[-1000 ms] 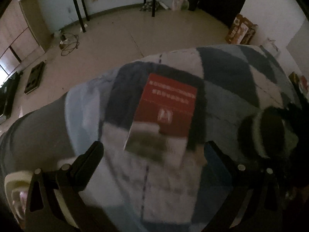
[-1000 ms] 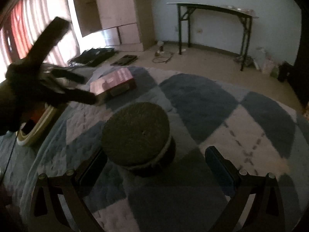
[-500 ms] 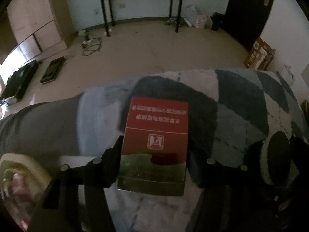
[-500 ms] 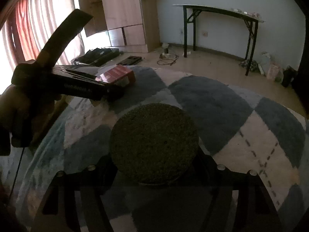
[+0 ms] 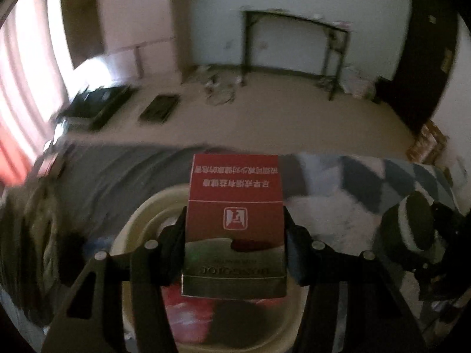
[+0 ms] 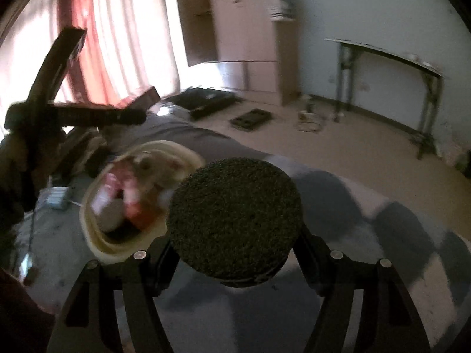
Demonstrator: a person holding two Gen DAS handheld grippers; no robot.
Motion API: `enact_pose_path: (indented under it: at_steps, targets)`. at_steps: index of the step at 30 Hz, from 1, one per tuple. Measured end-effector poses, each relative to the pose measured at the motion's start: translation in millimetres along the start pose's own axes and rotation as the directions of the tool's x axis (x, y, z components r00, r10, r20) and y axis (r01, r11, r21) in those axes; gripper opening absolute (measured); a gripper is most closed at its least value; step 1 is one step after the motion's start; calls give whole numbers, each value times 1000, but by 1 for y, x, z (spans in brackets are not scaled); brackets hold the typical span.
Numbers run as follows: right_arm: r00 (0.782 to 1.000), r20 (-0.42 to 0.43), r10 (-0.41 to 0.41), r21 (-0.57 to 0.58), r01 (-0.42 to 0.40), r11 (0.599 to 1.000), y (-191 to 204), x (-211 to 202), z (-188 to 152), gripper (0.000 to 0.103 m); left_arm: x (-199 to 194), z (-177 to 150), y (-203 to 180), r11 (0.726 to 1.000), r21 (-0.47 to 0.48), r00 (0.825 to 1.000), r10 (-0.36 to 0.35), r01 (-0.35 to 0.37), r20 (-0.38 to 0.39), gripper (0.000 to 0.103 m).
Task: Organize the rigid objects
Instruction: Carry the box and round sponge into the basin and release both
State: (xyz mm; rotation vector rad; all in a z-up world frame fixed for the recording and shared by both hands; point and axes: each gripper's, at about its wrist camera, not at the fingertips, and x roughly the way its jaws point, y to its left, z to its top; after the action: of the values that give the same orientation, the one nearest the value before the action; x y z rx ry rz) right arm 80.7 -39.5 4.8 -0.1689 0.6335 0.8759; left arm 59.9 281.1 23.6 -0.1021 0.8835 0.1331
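My left gripper [image 5: 235, 236] is shut on a red and silver box [image 5: 235, 206] and holds it in the air above a cream bowl [image 5: 138, 220] that holds several items. My right gripper [image 6: 235, 244] is shut on a dark round disc-shaped object [image 6: 235, 217] and holds it above the blue and white checked blanket [image 6: 397, 220], just right of the cream bowl [image 6: 97, 241]. In the right wrist view the left gripper [image 6: 129, 116] with the red box [image 6: 141, 98] is up at the left. In the left wrist view the right gripper's round object [image 5: 418, 223] shows at the right.
A grey sheet [image 5: 117, 173] covers the bed left of the blanket. A small blue and white pack [image 6: 56, 198] lies left of the bowl. On the floor beyond are dark flat items [image 5: 159, 107], a black-legged table [image 5: 294, 44], a wardrobe [image 6: 250, 44] and red curtains [image 6: 97, 44].
Both grippers have lifted their objects off the blanket and swung left. The left gripper now holds the box over the bowl; the right gripper with the disc is beside the bowl.
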Motion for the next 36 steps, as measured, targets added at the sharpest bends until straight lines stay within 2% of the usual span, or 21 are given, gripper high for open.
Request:
enact_pose_path:
  at_steps: [2,6,8,13,15,17,19,24,26,27,28,29,33,36]
  targets:
    - [999,-16,33,-39,-34,999,21,22,12,70,14,-9,24,999,-43,998,24,-26,-50,57]
    - [992,-95,85,-62,-92,994,52,74,30,70,43,-25,56,997,-47,989,49,-56,-140,57]
    - [990,-104,100,-84,-109,991,64,93,41,70,55,-29,66,997,-42,982,56,-65,-180,57]
    - [986,-156,62,-190,-92,978,88,136,67,70,68,-38,76,999,-20,981,39,-44,-189,57]
    - [985,-170,44,-214,-80,974,93,149,73,70,68,-38,80,1000,-11,986,26,-29,-166,57]
    - [983,-182,34,-217,-74,973,96,161,74,70,72,-37,86,999,-33,984,12,-18,-177,57]
    - [988,-154,26,-231,-62,971,100,165,75,71,73,-37,89,999,-49,984,2,-11,-176,57]
    - [988,-152,3,-202,-34,979,102,169,68,72,69,-40,82,999,-41,988,18,-24,-152,58]
    - [989,-146,21,-198,-50,979,105,169,69,74,64,-42,79,999,-36,991,19,-24,-131,67]
    - [990,-140,29,-200,-57,978,106,167,69,76,59,-42,79,999,-34,993,39,-43,-109,79]
    - [991,-133,31,-208,-58,976,109,168,69,84,54,-45,78,998,-37,994,56,-59,-90,89]
    - [992,-124,30,-215,-56,975,111,167,69,91,48,-45,79,997,-46,996,60,-63,-68,92]
    - [995,-90,47,-223,-66,972,111,158,67,102,25,-44,89,992,-127,1000,21,-22,-15,103]
    - [994,-85,74,-203,-90,975,104,145,64,103,4,-51,89,989,-145,999,29,-25,22,103]
